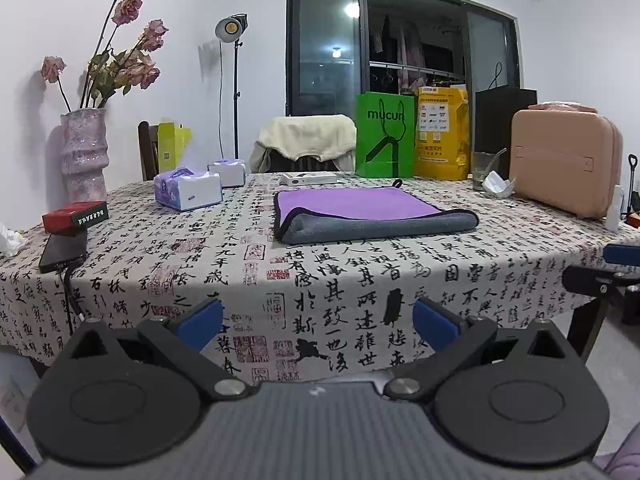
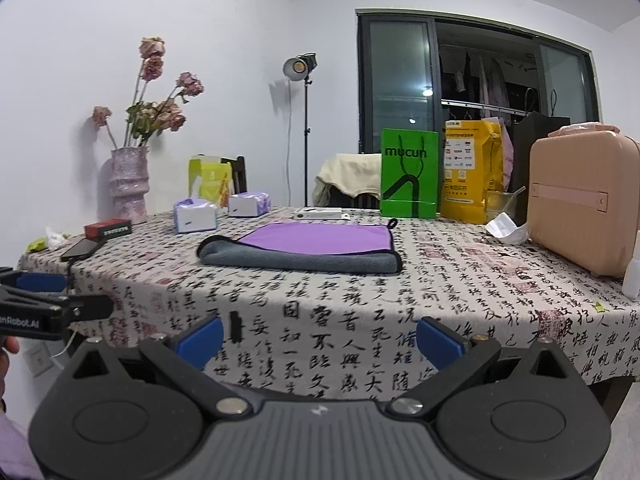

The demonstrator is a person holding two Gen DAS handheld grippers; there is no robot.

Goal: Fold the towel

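A purple towel with a grey underside (image 1: 360,212) lies on the table with its near edge rolled or folded over, showing grey; it also shows in the right wrist view (image 2: 308,248). My left gripper (image 1: 318,320) is open and empty, held off the table's near edge, well short of the towel. My right gripper (image 2: 320,338) is open and empty, likewise in front of the table edge. The left gripper also shows at the left edge of the right wrist view (image 2: 40,300), and the right gripper at the right edge of the left wrist view (image 1: 616,268).
The calligraphy tablecloth (image 1: 320,280) covers the table. On it stand tissue boxes (image 1: 188,190), a vase of dried roses (image 1: 84,152), a red box (image 1: 76,216), a phone with cable (image 1: 64,250), a green bag (image 1: 384,140), a yellow bag (image 1: 442,132), a glass (image 1: 484,168) and a pink case (image 1: 564,160).
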